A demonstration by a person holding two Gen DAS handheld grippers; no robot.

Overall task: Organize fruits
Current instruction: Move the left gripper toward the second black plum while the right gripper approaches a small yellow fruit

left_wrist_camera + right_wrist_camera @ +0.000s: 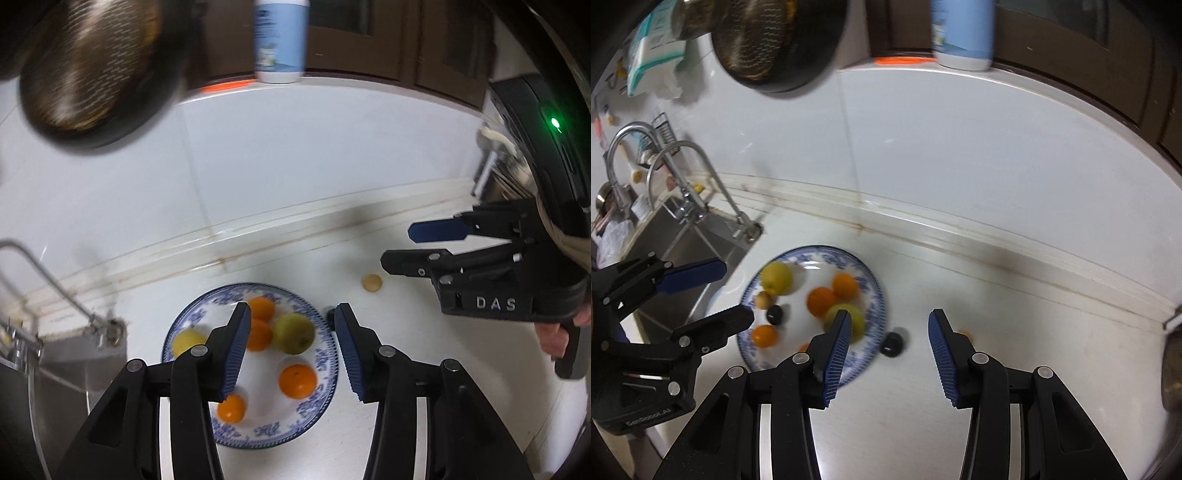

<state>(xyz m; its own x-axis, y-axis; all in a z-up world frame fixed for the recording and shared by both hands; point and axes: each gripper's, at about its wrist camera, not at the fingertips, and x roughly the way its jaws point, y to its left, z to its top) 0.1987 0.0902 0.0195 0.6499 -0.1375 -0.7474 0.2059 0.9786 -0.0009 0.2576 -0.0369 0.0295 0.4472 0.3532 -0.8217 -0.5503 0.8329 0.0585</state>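
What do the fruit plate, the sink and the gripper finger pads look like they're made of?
The plate looks like glazed ceramic: glossy white with a blue printed rim pattern. The sink appears to be brushed stainless steel, grey with a dull metallic sheen. The left gripper has ribbed blue pads, probably rubber or soft plastic, on black, likely moulded plastic, fingers.

Glossy glazed ceramic plate (321, 354), brushed metal sink (683, 240), smooth white countertop (1015, 332), ribbed gripper pads (236, 350)

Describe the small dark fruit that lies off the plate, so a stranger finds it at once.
Find the blue-patterned white round plate on the white counter. Just off its right rim lies a small dark round fruit, directly on the counter. A similar dark fruit lies inside the plate.
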